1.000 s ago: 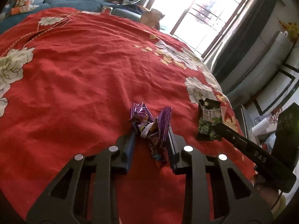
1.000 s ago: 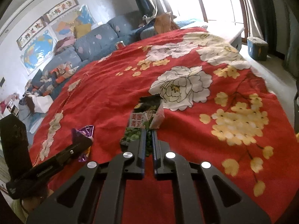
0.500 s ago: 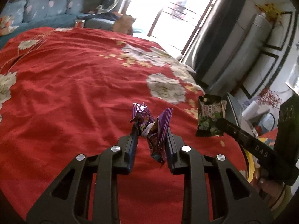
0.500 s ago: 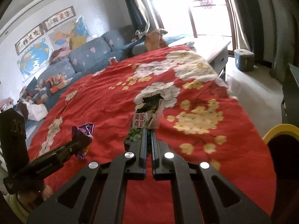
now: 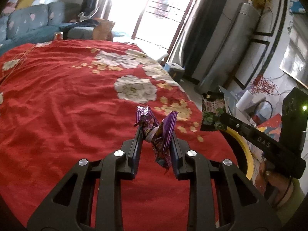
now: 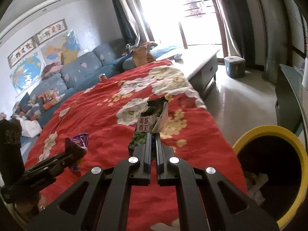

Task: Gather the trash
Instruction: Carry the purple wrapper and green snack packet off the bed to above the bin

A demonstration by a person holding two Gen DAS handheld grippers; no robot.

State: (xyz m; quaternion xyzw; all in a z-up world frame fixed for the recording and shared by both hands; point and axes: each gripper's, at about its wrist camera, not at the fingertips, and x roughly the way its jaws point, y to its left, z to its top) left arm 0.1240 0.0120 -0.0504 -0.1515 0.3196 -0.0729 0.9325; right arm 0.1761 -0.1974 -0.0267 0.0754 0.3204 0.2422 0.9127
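Now left claw (image 5: 156, 134) pinching purple wrapper (image 5: 160, 134), lifted

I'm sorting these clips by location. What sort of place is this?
Most likely a home living room: a blue upholstered sofa strewn with clothes, world maps and framed calligraphy on the wall, and a red floral cloth spread over a large surface by a curtained balcony door.
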